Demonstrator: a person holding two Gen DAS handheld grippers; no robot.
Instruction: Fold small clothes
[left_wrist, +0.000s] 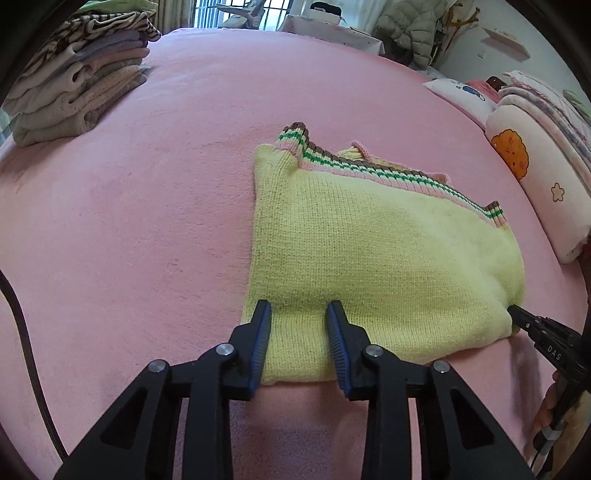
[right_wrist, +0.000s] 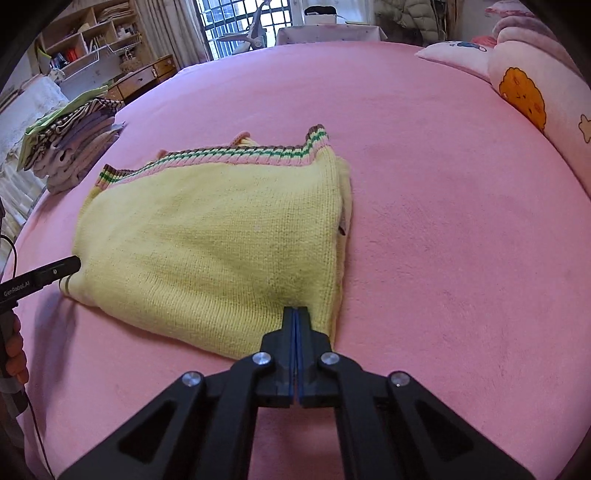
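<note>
A yellow knitted sweater (left_wrist: 369, 258) (right_wrist: 221, 240) with a pink, green and brown striped hem lies folded flat on the pink bed (left_wrist: 147, 221). My left gripper (left_wrist: 297, 306) stands open over its near left edge, with the fabric lying flat between the blue pads (left_wrist: 263, 332). From the right wrist view the left gripper (right_wrist: 75, 263) shows as a black tip at the sweater's left side. My right gripper (right_wrist: 295, 310) is shut at the near right corner, where the knit creases toward its tips. The left wrist view shows the right gripper (left_wrist: 515, 310) touching that bunched corner.
A stack of folded clothes (left_wrist: 81, 81) (right_wrist: 74, 147) sits at the far left of the bed. Pillows and a rolled blanket (left_wrist: 524, 177) (right_wrist: 535, 103) line the right side. A dark cable (left_wrist: 22, 314) runs along the left edge. Shelves and a window lie beyond the bed.
</note>
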